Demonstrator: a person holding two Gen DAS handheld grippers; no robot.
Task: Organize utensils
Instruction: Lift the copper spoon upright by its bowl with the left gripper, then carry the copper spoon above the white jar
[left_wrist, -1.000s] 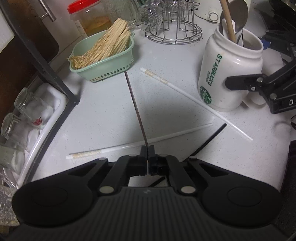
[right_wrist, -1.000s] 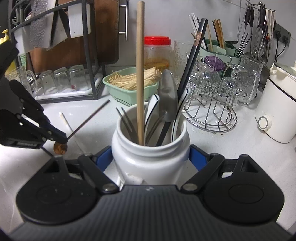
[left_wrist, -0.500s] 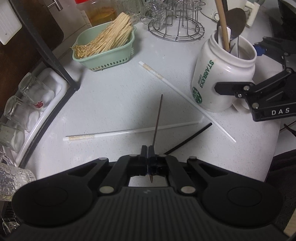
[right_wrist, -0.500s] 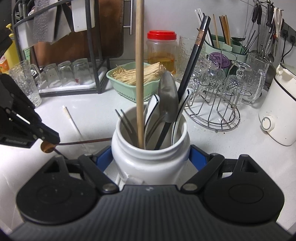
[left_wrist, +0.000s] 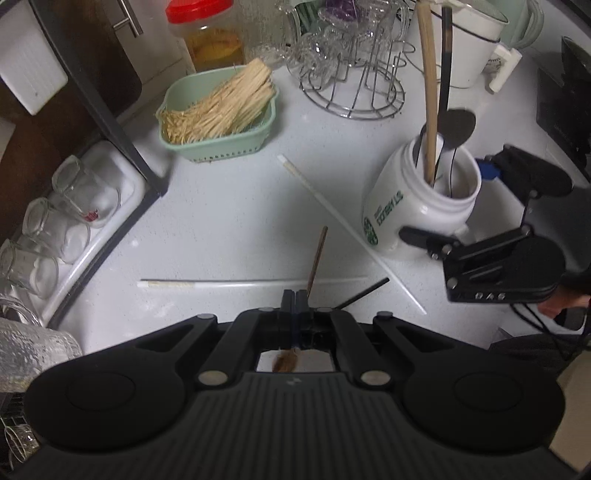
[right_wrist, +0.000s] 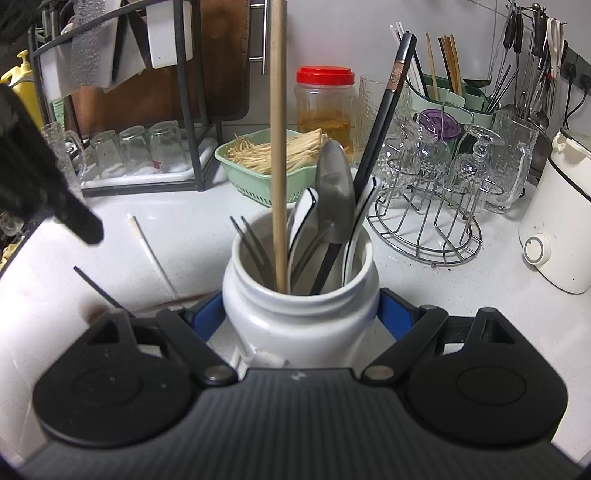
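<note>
1. bare white speckled table (left_wrist: 221, 229) lies open between the pale green plastic basket of straw-coloured sticks (left_wrist: 218, 122) and the white ceramic jar with green lettering (left_wrist: 417, 214)
2. left gripper (left_wrist: 295, 301), fingers clenched on a thin brown wooden chopstick (left_wrist: 317, 254), holds it off the table
3. right gripper (right_wrist: 301, 314) fingers grasp the jar
4. on the table: two white chopsticks (left_wrist: 332, 206), one black chopstick (left_wrist: 365, 291)

- White counter (left_wrist: 221, 221).
- On it: green basket (left_wrist: 218, 144), wire glass rack (left_wrist: 351, 96), white jar (left_wrist: 417, 218), red-lidded jar (left_wrist: 207, 37), white cooker (right_wrist: 557, 221).
- Two white chopsticks (left_wrist: 255, 283) (left_wrist: 332, 206) and a black one (left_wrist: 365, 291) lie flat.
</note>
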